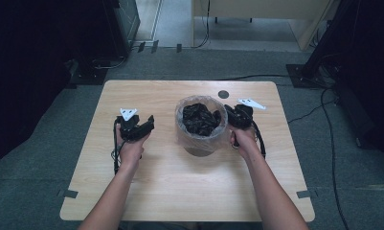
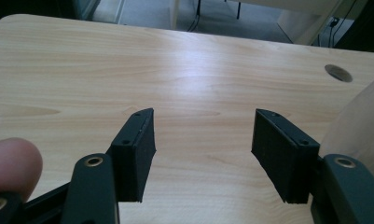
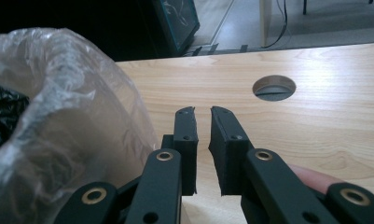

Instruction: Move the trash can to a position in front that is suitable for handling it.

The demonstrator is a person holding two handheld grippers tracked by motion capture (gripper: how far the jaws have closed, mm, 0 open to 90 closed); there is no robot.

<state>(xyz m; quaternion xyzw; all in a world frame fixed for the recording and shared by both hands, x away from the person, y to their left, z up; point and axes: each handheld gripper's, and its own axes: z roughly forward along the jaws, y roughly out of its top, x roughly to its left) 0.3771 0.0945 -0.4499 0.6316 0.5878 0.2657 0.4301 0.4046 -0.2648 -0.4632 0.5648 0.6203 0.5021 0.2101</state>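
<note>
I'm holding my left gripper (image 2: 201, 156) spread wide over bare table (image 1: 132, 191); right gripper (image 3: 202, 149) nearly pressed together w/ nothing btwn, beside bagged bin (image 1: 201, 125)

A lab or test room set up for recording: 1 light wooden table (image 1: 180, 187) with a cable hole (image 1: 223, 94) stands on grey carpet (image 1: 36, 143). Black curtains (image 1: 17, 57) close off 9 and 3 o'clock. Cables (image 1: 331, 143) trail over the floor at 2 o'clock, and tape marks (image 1: 70, 193) sit beside the table's near corners.
</note>
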